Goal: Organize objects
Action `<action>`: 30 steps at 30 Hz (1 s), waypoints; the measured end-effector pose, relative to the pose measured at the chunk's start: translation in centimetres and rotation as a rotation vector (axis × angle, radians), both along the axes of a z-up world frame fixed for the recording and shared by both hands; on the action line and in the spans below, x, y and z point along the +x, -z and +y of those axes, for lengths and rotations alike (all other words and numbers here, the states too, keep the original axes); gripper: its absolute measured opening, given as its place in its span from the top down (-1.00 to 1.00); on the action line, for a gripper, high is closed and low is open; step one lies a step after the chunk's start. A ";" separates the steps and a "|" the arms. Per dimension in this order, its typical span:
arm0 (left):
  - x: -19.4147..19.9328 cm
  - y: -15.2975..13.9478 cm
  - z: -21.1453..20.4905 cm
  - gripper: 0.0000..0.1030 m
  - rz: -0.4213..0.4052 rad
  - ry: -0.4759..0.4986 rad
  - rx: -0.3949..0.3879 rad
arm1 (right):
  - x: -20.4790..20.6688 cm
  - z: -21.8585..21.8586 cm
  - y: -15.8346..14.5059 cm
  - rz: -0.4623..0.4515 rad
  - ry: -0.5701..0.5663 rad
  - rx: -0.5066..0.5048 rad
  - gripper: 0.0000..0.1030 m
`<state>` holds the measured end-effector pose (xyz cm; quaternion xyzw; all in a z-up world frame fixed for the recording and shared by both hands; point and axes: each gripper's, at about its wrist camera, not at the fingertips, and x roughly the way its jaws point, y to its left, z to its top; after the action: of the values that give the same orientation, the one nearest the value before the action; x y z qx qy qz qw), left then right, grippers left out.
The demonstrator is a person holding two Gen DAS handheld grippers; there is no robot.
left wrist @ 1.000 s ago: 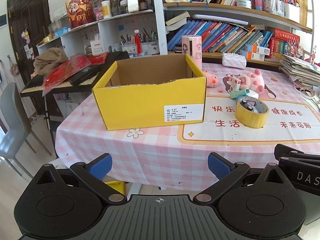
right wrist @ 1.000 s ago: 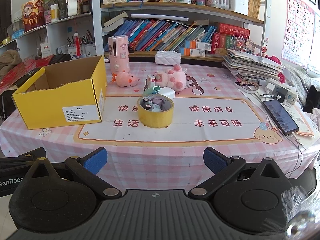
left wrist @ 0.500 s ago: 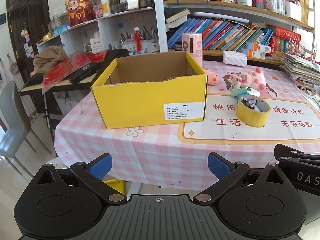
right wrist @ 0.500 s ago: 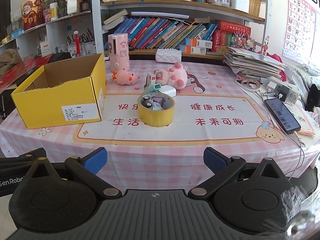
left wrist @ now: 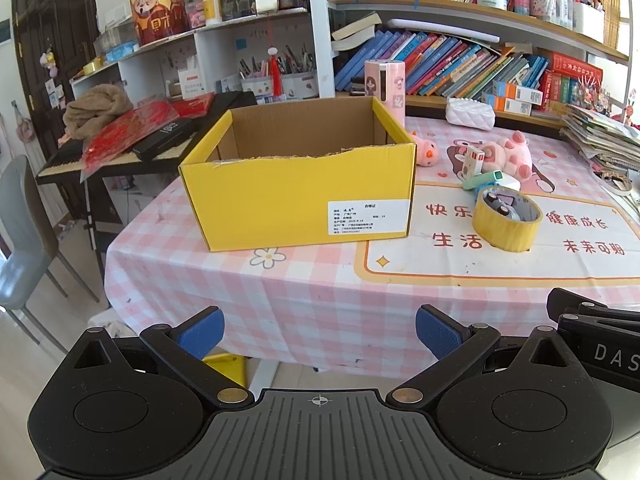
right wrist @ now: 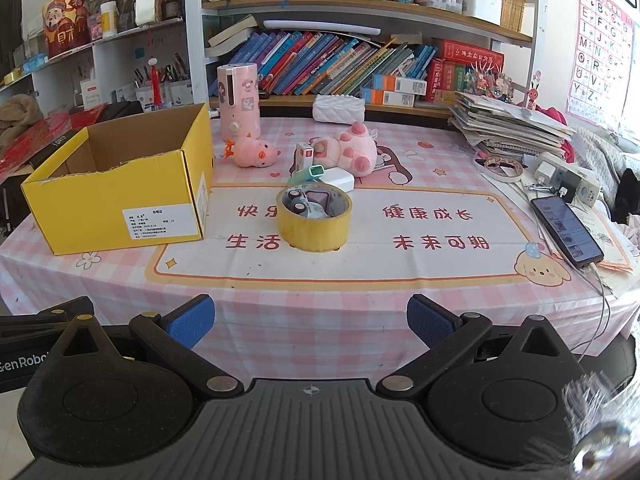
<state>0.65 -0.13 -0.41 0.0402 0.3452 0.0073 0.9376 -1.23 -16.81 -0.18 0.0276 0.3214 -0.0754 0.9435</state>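
We've barely begun: both tongs, left tongs (left wrist: 319, 328) & right tongs (right wrist: 308, 318), gape wide w/ nothing held; yellow box (right wrist: 120, 184) mid-left looks empty, tape roll (right wrist: 314, 220) & toys wait on tabletop (right wrist: 360, 280).

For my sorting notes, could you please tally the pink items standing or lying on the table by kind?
Pink plush toys: 2, a chick and a pig
Pink cylindrical containers: 1
Total: 3

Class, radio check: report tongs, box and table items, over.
Left tongs and right tongs open, empty, short of the table. Yellow box open; contents unseen. Tape roll and pink plush toys outside it. Path clear.
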 end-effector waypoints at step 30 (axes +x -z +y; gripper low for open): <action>-0.5 -0.1 0.4 -0.99 -0.007 0.003 -0.011 | -0.6 0.4 0.0 -0.018 -0.015 -0.005 -1.00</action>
<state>0.16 0.23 -0.27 0.0356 0.3417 0.0042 0.9391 -1.85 -16.42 -0.19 0.0234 0.3129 -0.0691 0.9470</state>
